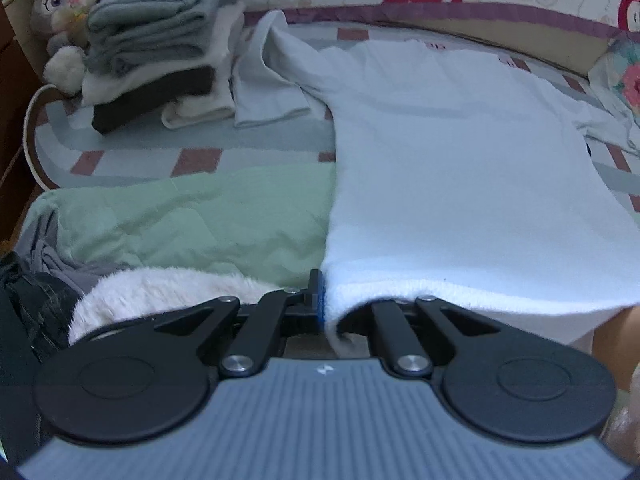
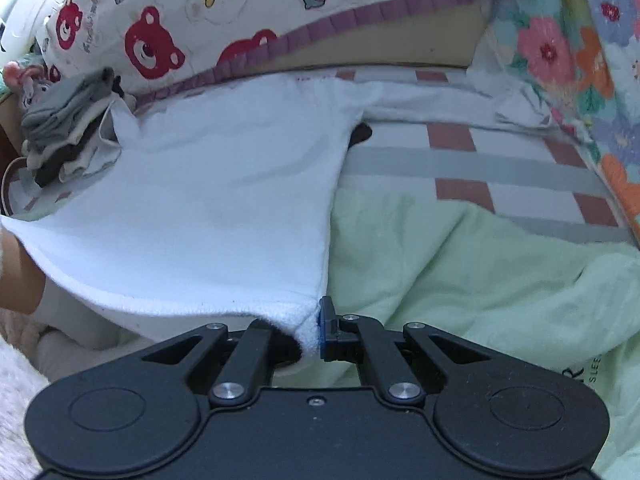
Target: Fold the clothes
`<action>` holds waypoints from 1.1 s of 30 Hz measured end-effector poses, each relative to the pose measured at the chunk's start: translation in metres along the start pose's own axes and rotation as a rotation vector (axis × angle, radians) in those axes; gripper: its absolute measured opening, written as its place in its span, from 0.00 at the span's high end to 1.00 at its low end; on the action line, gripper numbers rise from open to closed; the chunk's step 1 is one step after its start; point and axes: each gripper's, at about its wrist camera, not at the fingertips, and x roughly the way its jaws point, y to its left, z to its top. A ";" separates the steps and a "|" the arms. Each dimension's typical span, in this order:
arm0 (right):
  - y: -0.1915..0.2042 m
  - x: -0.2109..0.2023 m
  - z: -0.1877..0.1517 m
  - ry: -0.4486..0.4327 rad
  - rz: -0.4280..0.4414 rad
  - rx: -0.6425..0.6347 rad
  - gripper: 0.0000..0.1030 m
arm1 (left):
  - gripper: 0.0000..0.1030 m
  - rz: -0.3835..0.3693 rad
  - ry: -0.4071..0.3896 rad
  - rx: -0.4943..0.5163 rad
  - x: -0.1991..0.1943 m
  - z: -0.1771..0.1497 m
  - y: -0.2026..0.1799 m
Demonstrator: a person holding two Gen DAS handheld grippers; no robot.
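The left tool (image 1: 322,296) is pinching the near left corner of a white shirt (image 1: 460,152), and the right tool (image 2: 316,320) is pinching the near right corner, both closed tight on the hem. The shirt is stretching away ahead of both tools, lying mostly flat across a bed (image 2: 480,156) with a grey and red checked sheet. A pale green quilt (image 1: 200,216) is lying under the near part of the shirt, spreading left of the left tool and right of the right tool. Far ahead to the left, a stack of folded clothes (image 1: 160,40) is sitting beside a plush rabbit (image 1: 64,4). A bear-print cushion (image 2: 180,20) is lining the far edge, and floral fabric (image 2: 560,52) is rising at far right.
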 end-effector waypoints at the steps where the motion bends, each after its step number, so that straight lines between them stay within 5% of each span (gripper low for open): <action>1: 0.000 -0.001 -0.001 0.010 0.009 -0.006 0.95 | 0.94 0.000 0.007 -0.006 0.001 -0.002 0.000; 3: 0.000 -0.002 -0.002 0.032 0.027 -0.025 0.86 | 0.90 -0.010 0.019 -0.008 0.001 -0.004 -0.002; 7: 0.005 -0.019 0.008 0.016 0.093 -0.076 0.74 | 0.57 -0.074 0.049 -0.022 -0.014 0.007 -0.003; 10: 0.005 -0.037 0.020 -0.017 0.181 -0.077 0.61 | 0.43 -0.094 0.033 0.050 -0.036 0.018 -0.009; 16: 0.000 -0.069 0.035 -0.074 0.346 -0.065 0.49 | 0.34 -0.113 -0.021 0.104 -0.063 0.032 -0.013; 21: -0.001 -0.052 0.062 -0.129 0.261 -0.082 0.48 | 0.34 -0.127 -0.078 0.010 -0.060 0.051 0.002; 28: -0.018 0.030 0.132 -0.136 0.206 0.018 0.48 | 0.33 -0.109 -0.148 -0.020 -0.004 0.098 -0.021; 33: -0.054 0.084 0.167 -0.123 -0.033 0.049 0.48 | 0.33 -0.133 -0.149 0.066 0.060 0.146 -0.092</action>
